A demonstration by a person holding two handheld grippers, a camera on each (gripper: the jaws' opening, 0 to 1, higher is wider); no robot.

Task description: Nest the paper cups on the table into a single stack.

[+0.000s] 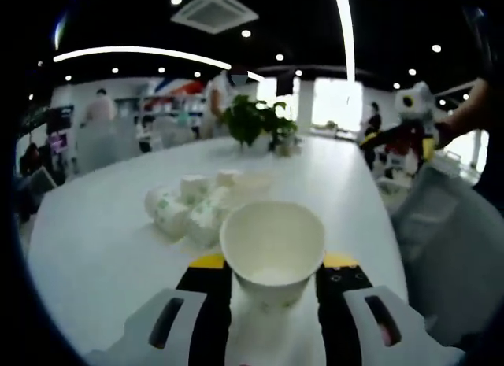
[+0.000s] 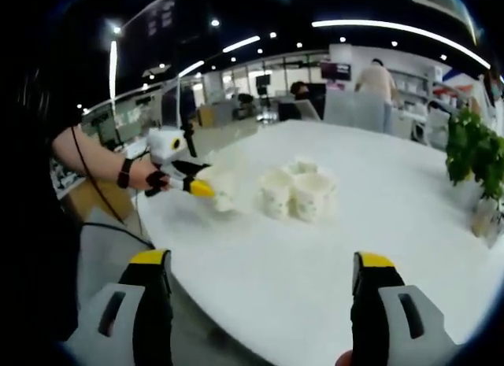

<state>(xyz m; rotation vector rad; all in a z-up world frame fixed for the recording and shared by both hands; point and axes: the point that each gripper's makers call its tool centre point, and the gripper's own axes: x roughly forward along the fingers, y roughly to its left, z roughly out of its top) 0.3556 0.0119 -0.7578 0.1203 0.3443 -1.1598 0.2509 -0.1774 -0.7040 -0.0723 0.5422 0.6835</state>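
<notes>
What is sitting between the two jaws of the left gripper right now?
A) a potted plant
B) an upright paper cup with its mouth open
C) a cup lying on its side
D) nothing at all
B: in the left gripper view the paper cup stands upright between the left gripper jaws, rim up.

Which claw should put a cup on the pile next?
Probably the left gripper: it already holds a paper cup between its jaws. The right gripper is open with nothing in it, back from the cup cluster.

Cup (image 1: 272, 252) between left gripper (image 1: 272, 303) jaws, cup cluster (image 1: 193, 205) behind (plant (image 1: 256, 120) farther back)
</notes>
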